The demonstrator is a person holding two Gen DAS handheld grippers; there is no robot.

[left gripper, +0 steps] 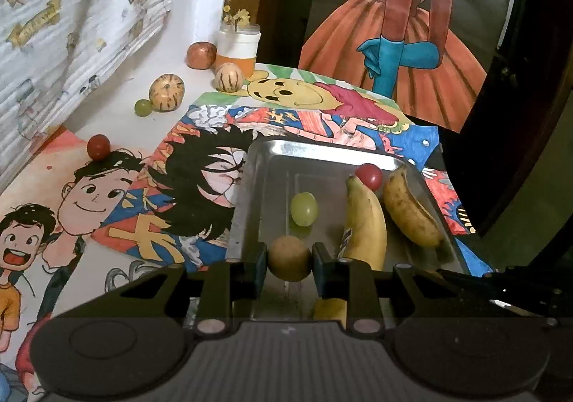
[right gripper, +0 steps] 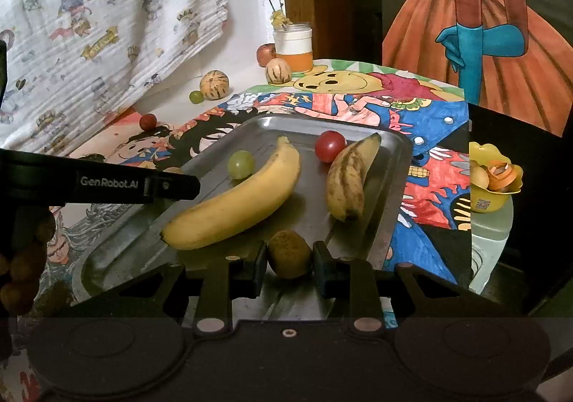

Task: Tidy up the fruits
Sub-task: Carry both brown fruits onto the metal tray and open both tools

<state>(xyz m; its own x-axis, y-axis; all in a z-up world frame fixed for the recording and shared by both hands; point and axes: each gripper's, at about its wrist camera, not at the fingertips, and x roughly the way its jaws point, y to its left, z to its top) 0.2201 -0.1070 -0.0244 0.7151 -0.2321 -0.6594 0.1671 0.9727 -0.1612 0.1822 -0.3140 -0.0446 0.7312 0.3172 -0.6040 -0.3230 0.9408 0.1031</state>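
A metal tray (left gripper: pixel 265 165) (right gripper: pixel 394 165) lies on the drawing-covered table. In it are two bananas (left gripper: pixel 365 219) (right gripper: pixel 240 198), the second one spotted (left gripper: pixel 412 208) (right gripper: pixel 347 180), a green grape (left gripper: pixel 303 208) (right gripper: pixel 241 164) and a red grape (left gripper: pixel 369 176) (right gripper: pixel 330 146). My left gripper (left gripper: pixel 289 260) is shut on a small brown round fruit (left gripper: pixel 288 257) over the tray's near end. My right gripper (right gripper: pixel 289 258) is shut on a small brownish-yellow fruit (right gripper: pixel 289 253) over the tray's near edge. The left gripper's arm (right gripper: pixel 107 182) shows at the left of the right wrist view.
Loose on the table at the back left: a red grape (left gripper: pixel 98 147) (right gripper: pixel 147 121), a green grape (left gripper: pixel 143 107) (right gripper: pixel 196 96), two striped round fruits (left gripper: pixel 166 87) (right gripper: pixel 213 84), a reddish fruit (left gripper: pixel 201 55) and a white-orange jar (left gripper: pixel 238 47) (right gripper: pixel 293 45). A yellow bowl (right gripper: pixel 492 173) stands right.
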